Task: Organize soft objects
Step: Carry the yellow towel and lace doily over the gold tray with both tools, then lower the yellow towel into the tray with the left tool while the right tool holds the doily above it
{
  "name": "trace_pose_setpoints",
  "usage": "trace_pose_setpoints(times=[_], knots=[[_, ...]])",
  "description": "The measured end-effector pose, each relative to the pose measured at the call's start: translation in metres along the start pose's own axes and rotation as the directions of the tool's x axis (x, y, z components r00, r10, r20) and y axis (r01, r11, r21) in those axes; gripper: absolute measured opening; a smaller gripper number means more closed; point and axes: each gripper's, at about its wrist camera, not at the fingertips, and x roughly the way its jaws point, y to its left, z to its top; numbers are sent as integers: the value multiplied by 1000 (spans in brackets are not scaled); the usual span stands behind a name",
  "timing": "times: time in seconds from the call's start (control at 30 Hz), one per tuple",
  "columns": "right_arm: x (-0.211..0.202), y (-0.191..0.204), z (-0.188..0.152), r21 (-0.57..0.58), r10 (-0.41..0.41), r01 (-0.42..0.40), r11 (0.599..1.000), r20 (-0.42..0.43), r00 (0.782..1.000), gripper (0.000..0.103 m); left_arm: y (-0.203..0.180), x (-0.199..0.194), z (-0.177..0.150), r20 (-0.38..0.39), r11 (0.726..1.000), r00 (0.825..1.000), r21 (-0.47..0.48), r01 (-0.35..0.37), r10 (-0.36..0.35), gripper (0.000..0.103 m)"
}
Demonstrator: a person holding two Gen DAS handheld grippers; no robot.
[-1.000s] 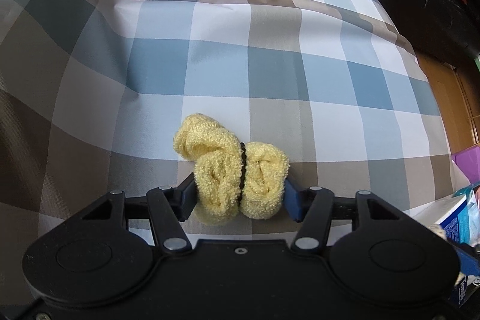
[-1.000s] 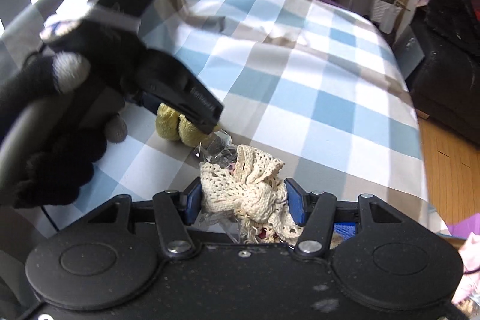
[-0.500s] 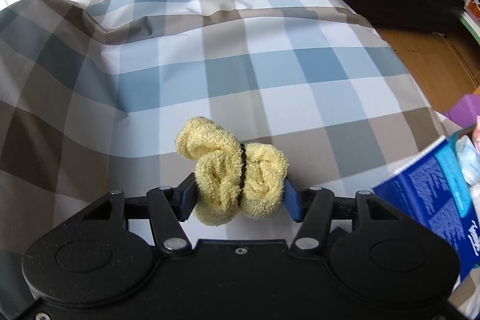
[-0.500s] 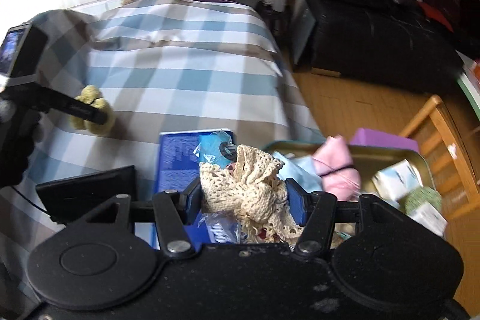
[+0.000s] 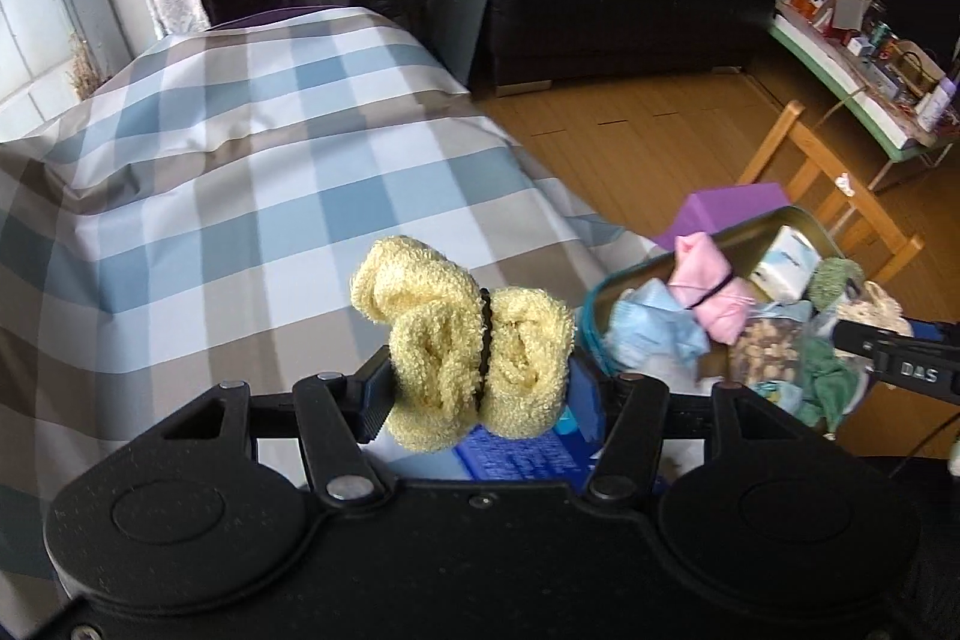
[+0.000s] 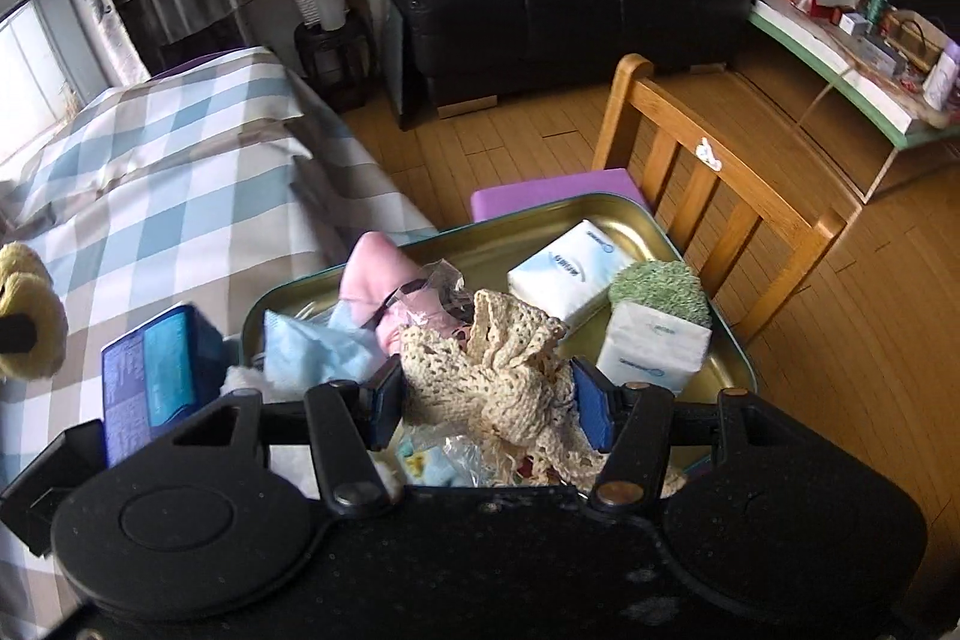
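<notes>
Above checked bedding (image 5: 252, 172), yellow bundle (image 5: 462, 346) (banded) sits clamped in left tool (image 5: 480, 394).

Left tongs (image 5: 477, 388) clamping yellow towel bundle (image 5: 465, 346), checked bedcover (image 5: 240, 196) behind, metal tray (image 5: 804, 220) of soft items right

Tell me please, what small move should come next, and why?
Probably lower the right tool a little and release the cream crochet piece into the metal tin. It already hangs over the tin, where other soft bundles lie; the left tool, holding the yellow towel roll, is beside it.
</notes>
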Motion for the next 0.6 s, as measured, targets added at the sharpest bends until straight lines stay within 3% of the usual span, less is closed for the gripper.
trace_pose_setpoints(times=[0.3, 0.6], knots=[[1, -32, 27, 57, 33, -35, 998, 40, 999, 57, -83, 14, 1, -60, 996, 995, 34, 82, -80, 55], [19, -39, 55, 32, 50, -52, 998, 62, 997, 58, -130, 46, -3, -135, 996, 987, 5, 90, -89, 55]])
